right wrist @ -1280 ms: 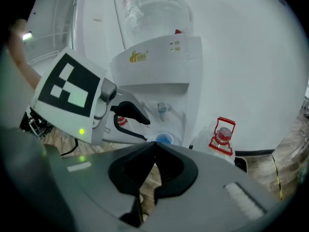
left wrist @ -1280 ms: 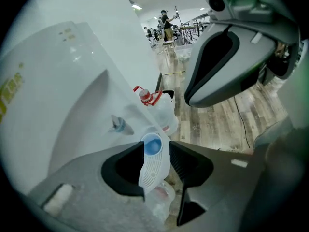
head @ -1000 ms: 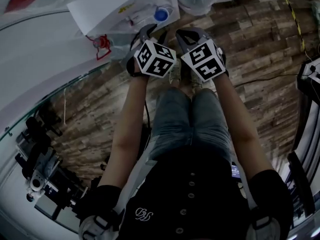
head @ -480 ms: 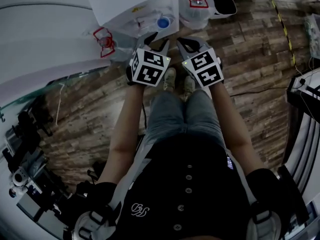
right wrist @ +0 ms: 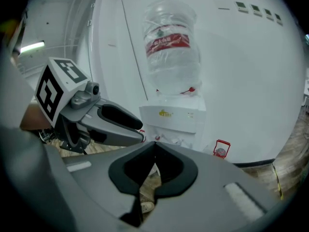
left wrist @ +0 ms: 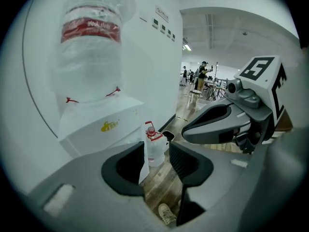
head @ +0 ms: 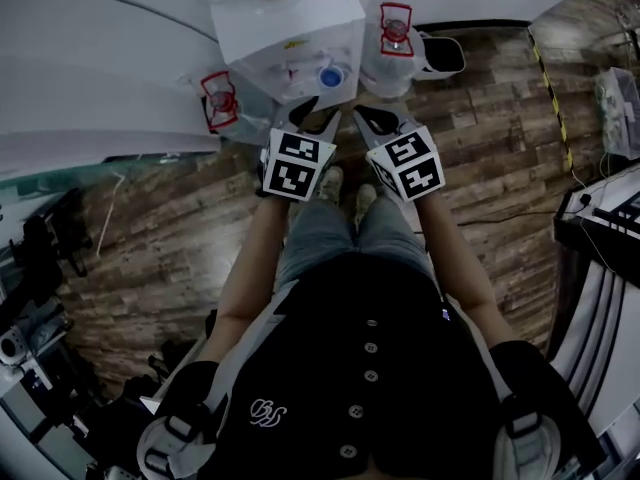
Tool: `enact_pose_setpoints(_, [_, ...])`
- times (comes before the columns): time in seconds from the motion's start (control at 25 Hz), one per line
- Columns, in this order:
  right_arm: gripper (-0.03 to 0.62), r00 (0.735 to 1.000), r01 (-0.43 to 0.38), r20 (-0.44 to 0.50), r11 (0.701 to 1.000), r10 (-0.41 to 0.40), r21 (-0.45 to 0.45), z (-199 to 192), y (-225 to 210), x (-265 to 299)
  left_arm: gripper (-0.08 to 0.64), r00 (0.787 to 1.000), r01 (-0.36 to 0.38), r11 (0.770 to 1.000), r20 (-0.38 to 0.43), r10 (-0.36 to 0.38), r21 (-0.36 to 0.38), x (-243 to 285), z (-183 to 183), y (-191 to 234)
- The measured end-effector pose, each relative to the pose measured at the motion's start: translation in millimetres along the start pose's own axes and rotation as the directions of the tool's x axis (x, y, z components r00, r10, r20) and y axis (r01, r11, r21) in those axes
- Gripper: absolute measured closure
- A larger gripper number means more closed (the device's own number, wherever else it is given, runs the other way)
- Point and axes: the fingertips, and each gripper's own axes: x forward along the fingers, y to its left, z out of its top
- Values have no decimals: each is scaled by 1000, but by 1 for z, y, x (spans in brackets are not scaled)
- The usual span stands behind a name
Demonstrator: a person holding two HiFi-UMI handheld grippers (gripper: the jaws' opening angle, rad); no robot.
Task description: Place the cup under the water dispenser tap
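Note:
The white water dispenser [head: 290, 28] stands against the wall ahead, with a clear bottle [right wrist: 171, 47] upended on top. A small blue round part [head: 328, 76] shows on its front. No cup shows in any view. My left gripper [head: 318, 116] is held just before the dispenser, jaws apart with nothing between them; through the gap in the left gripper view [left wrist: 157, 151] I see the floor. My right gripper [head: 378, 116] hangs beside it, and in the right gripper view [right wrist: 154, 146] its fingertips meet. Both point at the dispenser [left wrist: 104, 129].
Two spare water bottles with red handles stand on the wooden floor, one left [head: 220, 103] and one right [head: 395, 38] of the dispenser. A white bin [head: 445, 56] sits beyond the right one. Equipment racks [head: 610, 228] line the right side. People stand far off [left wrist: 200, 74].
The dispenser has shifted from the upper left to the top centre of the head view and shows more fully. Both grippers stay side by side in front of it, now closer.

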Motion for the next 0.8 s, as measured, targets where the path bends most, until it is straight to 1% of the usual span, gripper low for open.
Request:
enact_pose_setpoints(0.12, [592, 1000, 6, 26, 1000, -6, -20, 16, -2, -8, 394, 1000, -4, 1000, 20, 5, -29, -8, 8, 4])
enact_pose_setpoints(0.28, [592, 998, 10, 68, 999, -7, -51, 35, 1, -16, 396, 999, 12, 997, 39, -10, -71, -18, 12, 4])
enact_pose_setpoints(0.48, [592, 996, -2, 92, 997, 9, -72, 50, 9, -22, 399, 998, 25, 998, 60, -21, -58, -28, 15, -2])
enact_pose_setpoints(0.52, [592, 996, -1, 91, 997, 9, -78, 52, 10, -23, 400, 997, 27, 998, 68, -23, -60, -30, 16, -3])
enact_pose_setpoints(0.6, [592, 996, 0, 92, 996, 8, -88, 55, 13, -24, 427, 996, 32, 998, 88, -26, -61, -33, 19, -3])
enact_pose_setpoints(0.8, [592, 995, 9, 101, 995, 1, -99, 58, 19, -29, 428, 991, 46, 998, 129, -39, -48, -41, 27, -4])
